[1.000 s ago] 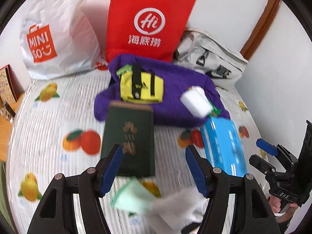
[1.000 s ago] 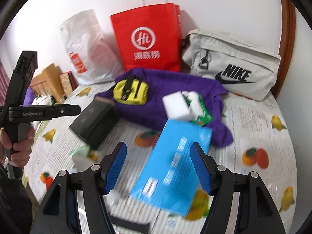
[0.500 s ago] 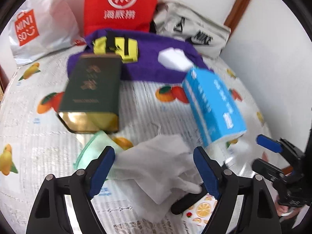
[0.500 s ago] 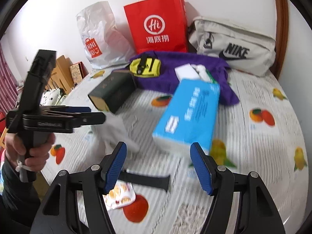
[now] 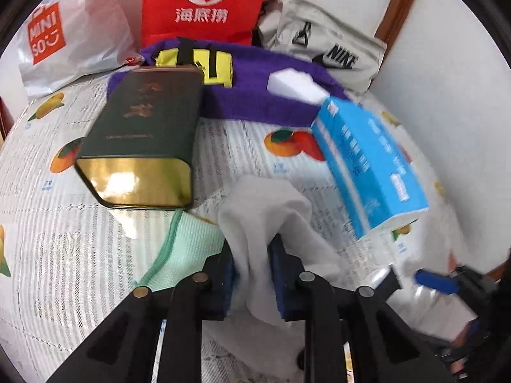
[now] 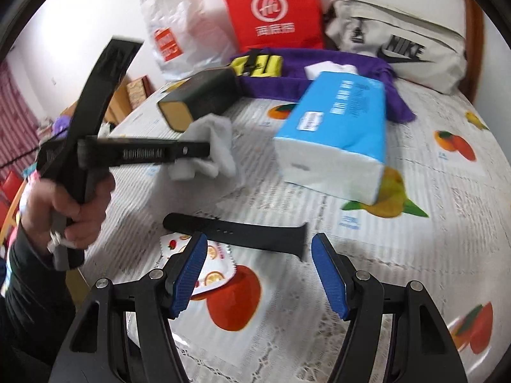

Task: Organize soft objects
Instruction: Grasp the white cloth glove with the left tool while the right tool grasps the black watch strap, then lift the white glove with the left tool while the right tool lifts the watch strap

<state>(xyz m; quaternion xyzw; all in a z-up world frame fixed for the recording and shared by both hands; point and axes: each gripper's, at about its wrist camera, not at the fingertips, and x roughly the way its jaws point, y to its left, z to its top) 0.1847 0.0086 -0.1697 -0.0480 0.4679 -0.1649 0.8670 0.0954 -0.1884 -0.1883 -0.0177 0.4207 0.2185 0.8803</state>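
A crumpled white cloth point(image 5: 268, 204) lies on the fruit-print tablecloth, and my left gripper point(image 5: 252, 249) is closing on a fold of it, blue pads pressing both sides. A mint green cloth point(image 5: 188, 242) lies just left of it, partly under the left finger. In the right wrist view the left gripper point(image 6: 207, 150) reaches into the same white cloth point(image 6: 217, 140), held by a hand. My right gripper point(image 6: 258, 255) stands open low over the table, just short of a black strap point(image 6: 236, 233), with nothing between its fingers.
A dark green tin point(image 5: 143, 127) and a blue tissue pack point(image 5: 367, 162) lie beyond the cloths. Behind them are a purple towel point(image 5: 255, 102) bearing a yellow pouch point(image 5: 204, 63) and a white sponge point(image 5: 293, 86), then a red bag point(image 5: 201, 3), a Miniso bag point(image 5: 70, 38) and a Nike bag point(image 5: 329, 54).
My left gripper came down over the white cloth and closed on it, bunching it up. My right gripper dropped lower and nearer the black strap, still open.
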